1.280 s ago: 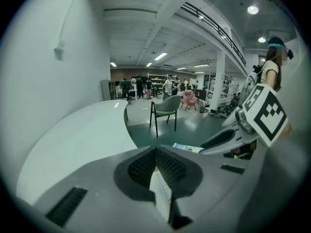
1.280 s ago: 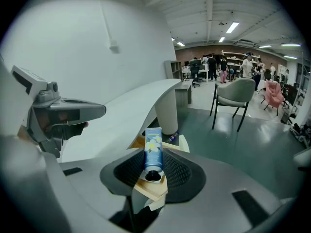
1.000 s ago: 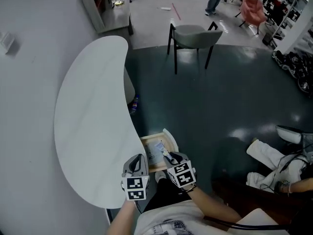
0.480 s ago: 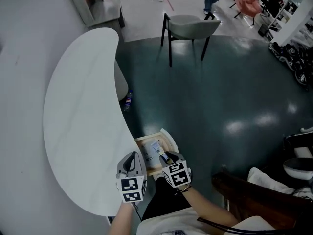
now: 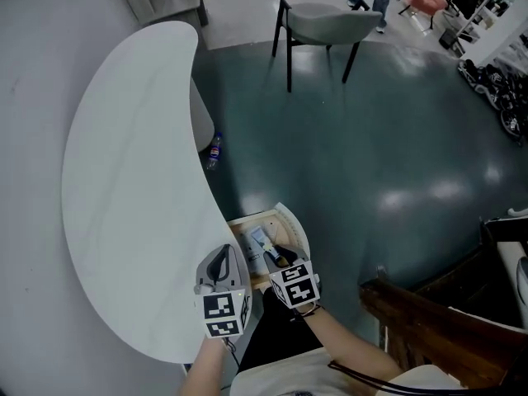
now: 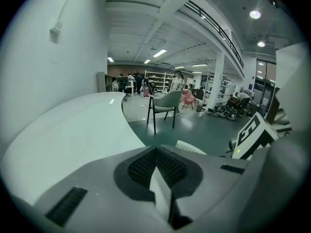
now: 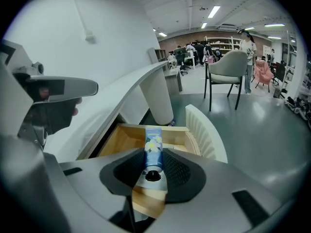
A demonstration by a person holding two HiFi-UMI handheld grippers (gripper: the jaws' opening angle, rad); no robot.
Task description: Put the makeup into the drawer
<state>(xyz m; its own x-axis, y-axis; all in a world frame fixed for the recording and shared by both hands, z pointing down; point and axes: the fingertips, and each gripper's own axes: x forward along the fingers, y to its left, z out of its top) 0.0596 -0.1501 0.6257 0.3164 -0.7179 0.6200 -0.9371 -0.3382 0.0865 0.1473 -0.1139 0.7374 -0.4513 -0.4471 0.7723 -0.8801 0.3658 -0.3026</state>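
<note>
Directly above the open wooden drawer [image 7: 122, 139], nearest the viewer: right gripper [image 7: 153, 171], jaws clamped on a blue makeup tube [image 7: 153, 152], dark cap toward the gripper's camera, printed body pointing out over the drawer's interior. Tube held over the drawer, not lying in it. Just left of the drawer, over the edge of the tabletop: left gripper [image 6: 156, 154], jaws together with nothing between them, marker cube toward the person. On the drawer's far right side: pale ribbed drawer front [image 7: 204, 130], pulled out and standing clear of the tabletop. Over the drawer's left part and stretching well beyond it: long, curved white table [image 5: 132, 180], its top bare where visible. Beyond the drawer, under the tabletop: rounded white table pedestal [image 7: 158, 98]. Beside that pedestal, farther from the drawer, on the dark glossy floor [image 5: 371, 139]: small plastic bottle [image 5: 213, 149] lying on its side. Well beyond the drawer, across the floor: grey chair [image 5: 330, 23] with dark legs. Farthest from the drawer: shelving and several people, too small to describe.
</note>
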